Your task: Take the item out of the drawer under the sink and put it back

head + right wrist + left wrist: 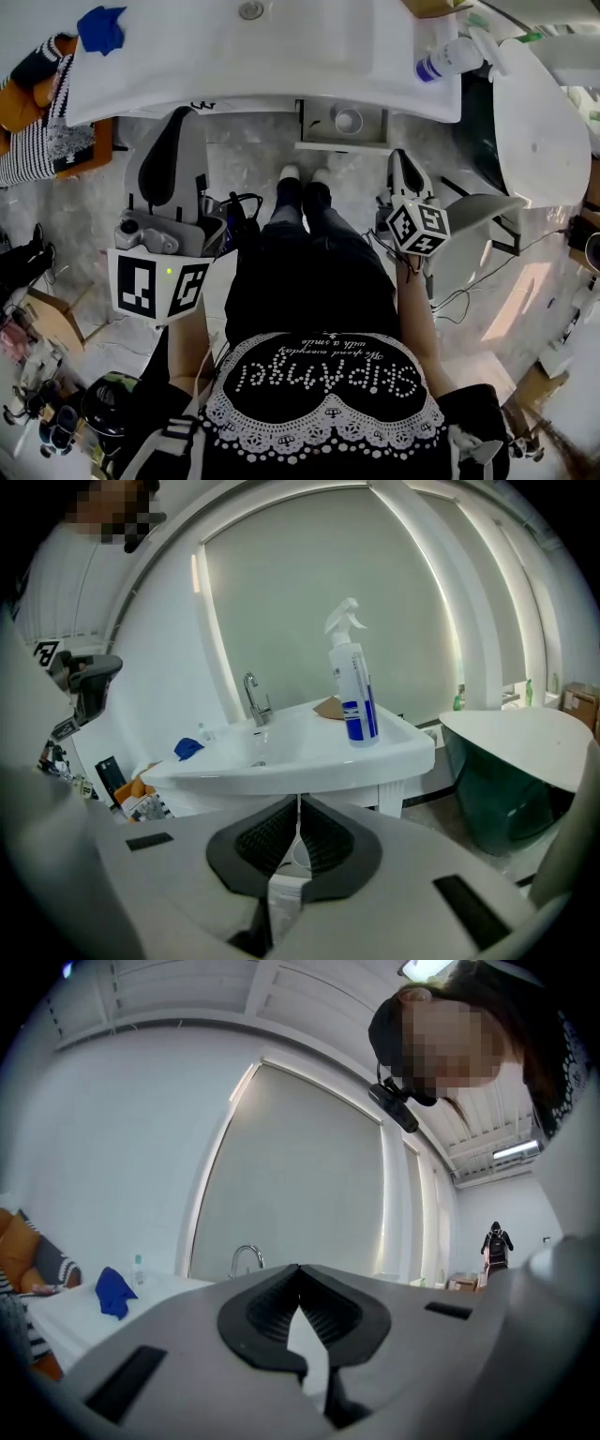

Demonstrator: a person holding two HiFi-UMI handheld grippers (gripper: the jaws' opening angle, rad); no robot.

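Both grippers hang in front of the sink [281, 56], close to the person's body and well apart from it. The left gripper [300, 1271] has its jaws closed tip to tip with nothing between them; the right gripper [299, 803] is pinched together too, and empty. Under the sink's front edge the drawer [317, 142] seems to stand pulled out; the item [349, 120], a small round white thing like a cup or jar, sits about mid-drawer.

With the item untouched and both grippers bare, the step in hand looks like the reach for it, though a finished put-back would look the same. To do the reach well, I would spread the right jaws before descending; come down from above, just in front of the sink's edge; close across the item's round wall near its middle; then lift straight until clear of the drawer's rim.

The pads [265, 839] are black and ribbed, set in matte grey shells; they should bite a smooth wall, yet a round one can twist out if caught off-centre. The sink is glossy white with a curved front; a chrome tap [253, 697] rises at its back. A spray bottle [353, 682] stands on its right end; a soft, crumpled blue cloth [100, 28] lies on its left.
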